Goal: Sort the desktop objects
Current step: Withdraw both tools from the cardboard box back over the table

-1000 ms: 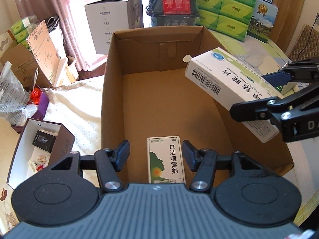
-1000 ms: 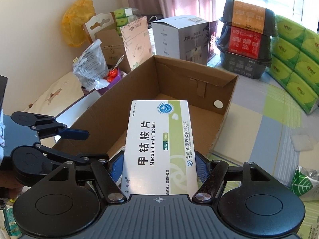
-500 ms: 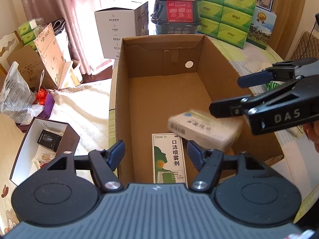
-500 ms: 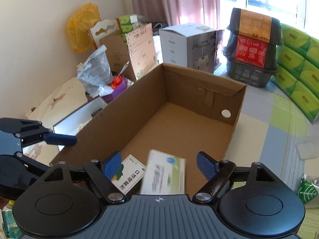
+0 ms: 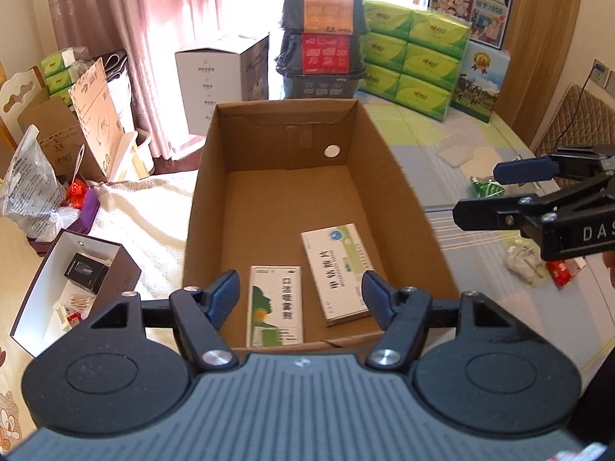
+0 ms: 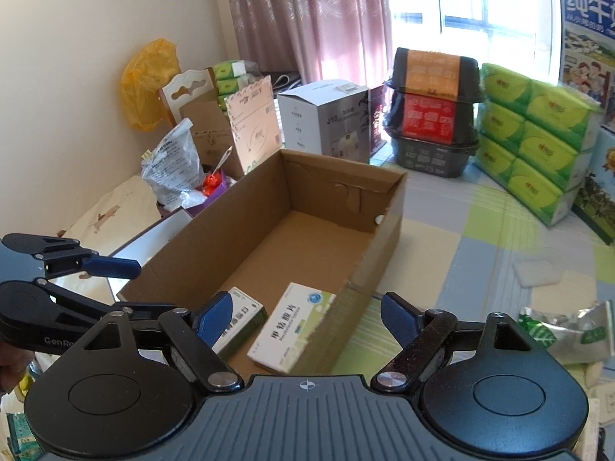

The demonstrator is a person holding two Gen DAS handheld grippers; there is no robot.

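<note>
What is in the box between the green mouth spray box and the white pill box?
Only bare cardboard floor. In the left wrist view, the mouth spray box and the pill box lie side by side in the cardboard box, apart.

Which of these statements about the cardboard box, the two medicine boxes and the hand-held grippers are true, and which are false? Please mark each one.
1. Two medicine boxes lie flat inside the cardboard box. True: the mouth spray box and the tablet box.
2. The right hand-held gripper is shut on the tablet box. False: it is open and holds nothing; the tablet box lies on the box floor.
3. The left hand-held gripper is open. True.
4. The mouth spray box stands upright against the far wall. False: it lies flat near the near wall.
5. The far half of the cardboard box floor is bare. True.
</note>
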